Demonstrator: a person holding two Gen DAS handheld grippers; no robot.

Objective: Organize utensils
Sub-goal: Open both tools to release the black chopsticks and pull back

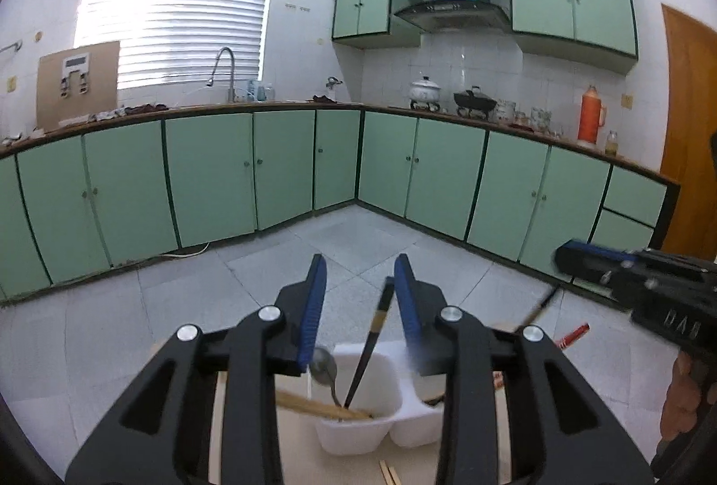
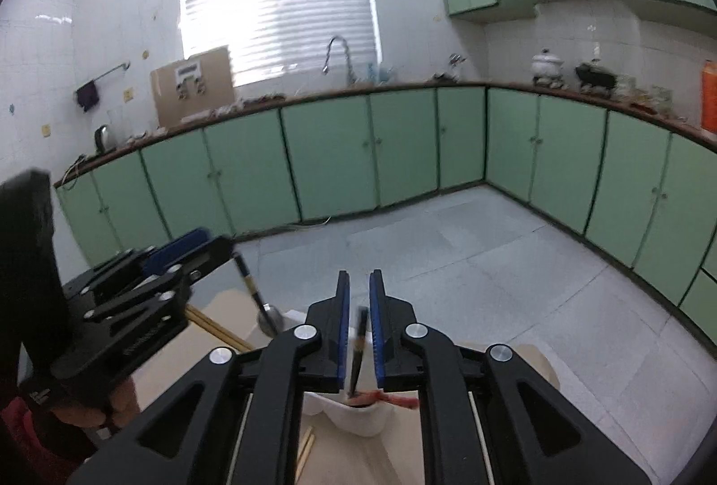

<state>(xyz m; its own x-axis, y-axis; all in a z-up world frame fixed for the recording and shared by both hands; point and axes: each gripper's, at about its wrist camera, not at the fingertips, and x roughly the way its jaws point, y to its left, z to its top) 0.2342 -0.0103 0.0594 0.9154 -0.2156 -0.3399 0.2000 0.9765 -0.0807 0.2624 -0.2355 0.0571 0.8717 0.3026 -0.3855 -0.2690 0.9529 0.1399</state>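
A white two-compartment utensil holder (image 1: 363, 426) stands on a light table below my left gripper (image 1: 360, 287). Its left compartment holds a metal spoon (image 1: 323, 370), wooden chopsticks (image 1: 322, 408) and a black chopstick (image 1: 374, 337) that leans up beside my right finger. The left gripper is open and holds nothing. My right gripper (image 2: 358, 301) hovers over the holder (image 2: 358, 417), jaws slightly apart, with a black chopstick (image 2: 357, 355) standing between them, its tip in the holder. A red utensil (image 2: 394, 399) lies across that compartment.
Loose wooden chopsticks (image 2: 304, 453) lie on the table in front of the holder. A red-tipped stick (image 1: 573, 335) lies to the right. Green cabinets (image 1: 269, 166) and a tiled floor (image 1: 358, 252) lie beyond the table edge.
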